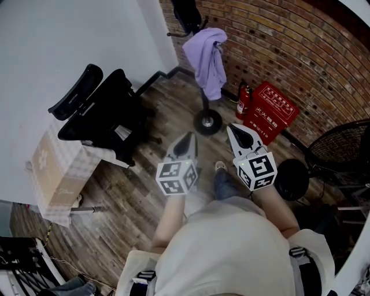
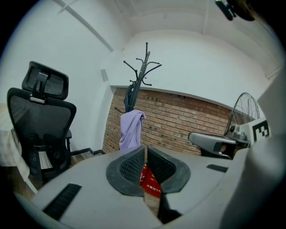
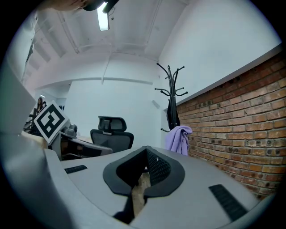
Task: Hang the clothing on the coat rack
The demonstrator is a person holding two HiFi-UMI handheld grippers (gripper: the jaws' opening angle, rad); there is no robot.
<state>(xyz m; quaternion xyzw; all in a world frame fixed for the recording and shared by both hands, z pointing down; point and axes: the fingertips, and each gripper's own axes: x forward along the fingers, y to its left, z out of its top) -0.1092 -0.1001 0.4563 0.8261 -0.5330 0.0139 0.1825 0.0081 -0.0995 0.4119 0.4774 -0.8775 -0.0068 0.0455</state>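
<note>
A lilac garment (image 1: 206, 58) hangs on the black coat rack (image 1: 207, 120) in front of the brick wall; it shows as the lilac garment (image 2: 131, 129) in the left gripper view and the lilac garment (image 3: 178, 138) in the right gripper view. A dark garment (image 1: 186, 14) hangs higher on the same rack. My left gripper (image 1: 187, 143) and right gripper (image 1: 239, 136) are held side by side above the wooden floor, a step back from the rack. Both are shut with nothing between the jaws. The left gripper (image 2: 146, 152) and right gripper (image 3: 146, 154) point toward the rack.
A black office chair (image 1: 107, 113) stands at the left beside a cardboard box (image 1: 55, 173). A red box (image 1: 270, 111) and a fire extinguisher (image 1: 243, 99) sit against the brick wall. A black floor fan (image 1: 341, 147) is at the right. The person's shoe (image 1: 220, 166) is on the floor.
</note>
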